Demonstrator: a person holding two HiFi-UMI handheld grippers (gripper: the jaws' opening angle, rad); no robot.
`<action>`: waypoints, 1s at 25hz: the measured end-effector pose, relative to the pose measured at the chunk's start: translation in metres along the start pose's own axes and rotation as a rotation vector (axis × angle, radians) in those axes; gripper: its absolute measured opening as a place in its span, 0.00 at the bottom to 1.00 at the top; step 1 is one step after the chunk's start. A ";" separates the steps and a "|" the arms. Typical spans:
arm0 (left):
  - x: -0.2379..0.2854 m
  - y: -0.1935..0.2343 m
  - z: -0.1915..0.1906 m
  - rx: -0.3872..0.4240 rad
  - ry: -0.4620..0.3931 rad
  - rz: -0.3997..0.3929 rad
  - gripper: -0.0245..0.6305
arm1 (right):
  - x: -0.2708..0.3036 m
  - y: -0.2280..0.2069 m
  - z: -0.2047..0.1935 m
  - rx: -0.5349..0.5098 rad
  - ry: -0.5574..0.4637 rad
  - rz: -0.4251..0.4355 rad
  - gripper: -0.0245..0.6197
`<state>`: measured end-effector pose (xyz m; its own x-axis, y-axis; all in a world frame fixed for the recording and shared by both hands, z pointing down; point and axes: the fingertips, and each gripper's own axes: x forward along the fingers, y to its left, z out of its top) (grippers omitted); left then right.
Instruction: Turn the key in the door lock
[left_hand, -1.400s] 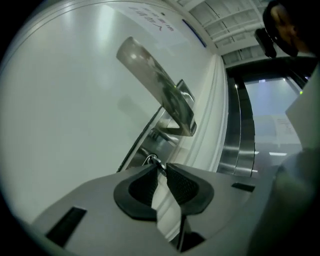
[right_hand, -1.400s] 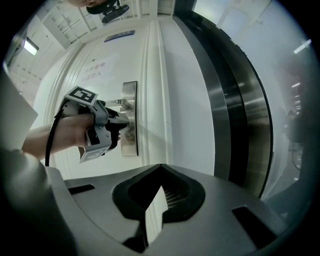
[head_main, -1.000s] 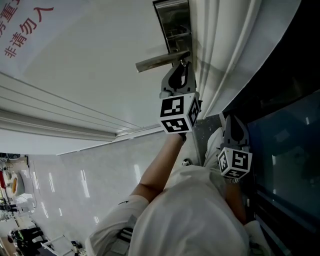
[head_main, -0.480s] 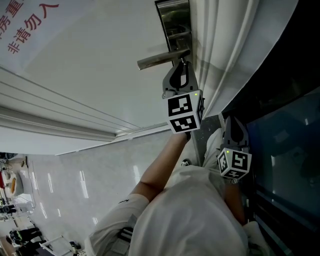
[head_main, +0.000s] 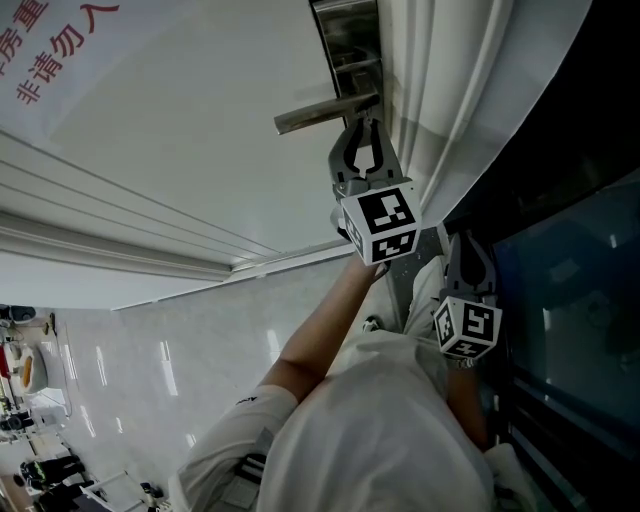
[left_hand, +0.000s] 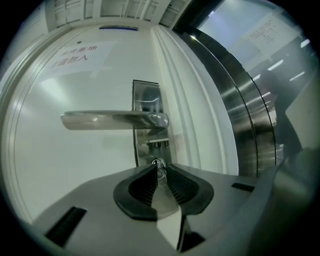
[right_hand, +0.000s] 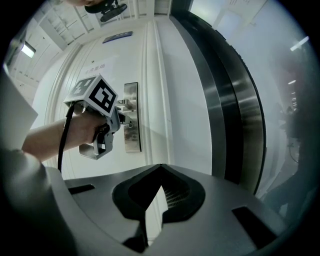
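The left claw (head_main: 362, 124) is clenched on the key (left_hand: 159, 165), seated in the lock (left_hand: 145, 150) under the door handle (left_hand: 112, 120); turning seems in hand. Next: roll the wrist, keeping the pinch. The right claw (right_hand: 160, 169) hangs closed, empty.

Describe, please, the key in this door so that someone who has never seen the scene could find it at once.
On the white door, find the tall metal lock plate near its edge, with a long lever handle pointing sideways. Just below that handle, the small silvery key sticks out of the plate. It is the only part pinched between the jaws of the left gripper.
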<state>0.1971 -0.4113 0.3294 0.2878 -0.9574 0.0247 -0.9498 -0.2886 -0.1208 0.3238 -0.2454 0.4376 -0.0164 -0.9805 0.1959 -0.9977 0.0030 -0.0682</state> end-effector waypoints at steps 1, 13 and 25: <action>0.000 -0.001 0.000 0.041 -0.006 0.004 0.14 | -0.001 0.001 0.000 0.001 0.000 0.000 0.03; -0.002 -0.010 -0.003 0.410 0.021 -0.048 0.08 | -0.006 0.004 -0.003 0.002 0.002 0.000 0.03; -0.004 -0.013 -0.006 0.646 0.054 -0.075 0.08 | -0.011 0.009 -0.005 0.005 0.003 0.009 0.03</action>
<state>0.2071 -0.4039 0.3373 0.3278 -0.9390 0.1041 -0.6576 -0.3059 -0.6885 0.3148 -0.2341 0.4397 -0.0255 -0.9798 0.1984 -0.9971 0.0107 -0.0750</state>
